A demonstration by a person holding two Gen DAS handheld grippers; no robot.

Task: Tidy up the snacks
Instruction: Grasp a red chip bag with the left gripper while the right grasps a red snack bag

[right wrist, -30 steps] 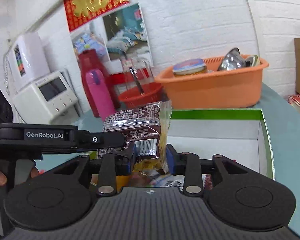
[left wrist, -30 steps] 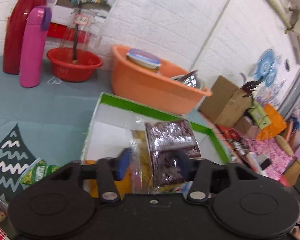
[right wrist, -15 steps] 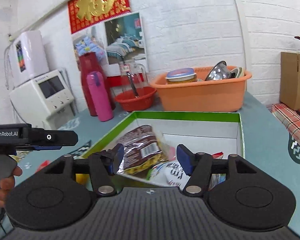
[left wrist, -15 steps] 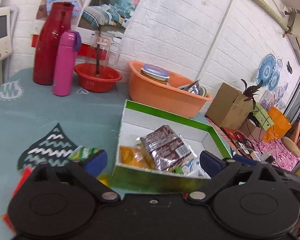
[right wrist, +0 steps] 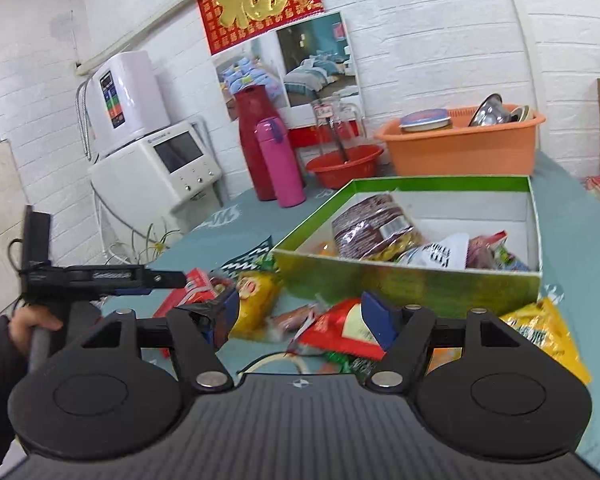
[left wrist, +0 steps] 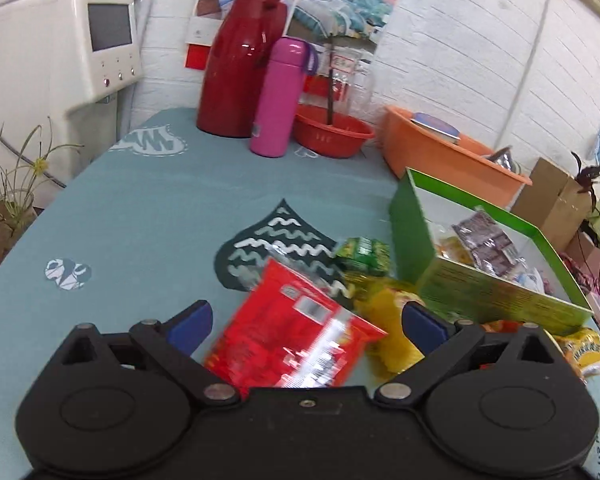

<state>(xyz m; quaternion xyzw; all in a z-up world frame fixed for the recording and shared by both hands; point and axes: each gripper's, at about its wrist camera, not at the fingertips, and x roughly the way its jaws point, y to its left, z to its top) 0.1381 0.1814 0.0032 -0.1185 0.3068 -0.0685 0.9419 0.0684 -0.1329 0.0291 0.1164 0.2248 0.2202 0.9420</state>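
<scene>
A green box [left wrist: 496, 292] [right wrist: 412, 284] on the teal table holds a brown snack packet [left wrist: 486, 240] [right wrist: 370, 226] and other packets. Loose snacks lie in front of it: a red packet [left wrist: 296, 340], a yellow packet [left wrist: 388, 320] [right wrist: 256, 304] and a green packet [left wrist: 364, 250]. My left gripper [left wrist: 306, 322] is open, hovering over the red packet. My right gripper [right wrist: 300, 314] is open above a red and white packet [right wrist: 340, 332] near the box's front wall. The left gripper also shows in the right wrist view [right wrist: 100, 278].
A red thermos [left wrist: 238, 68], pink bottle [left wrist: 282, 98], red basin [left wrist: 332, 132] and orange tub [left wrist: 440, 152] stand at the back. A white appliance [left wrist: 60, 52] is at the left. Another yellow packet [right wrist: 540, 336] lies right of the box front.
Both grippers let go of the brown packet, which now lies in the box. Both opened and drew back; the left swung left over the loose snacks.
</scene>
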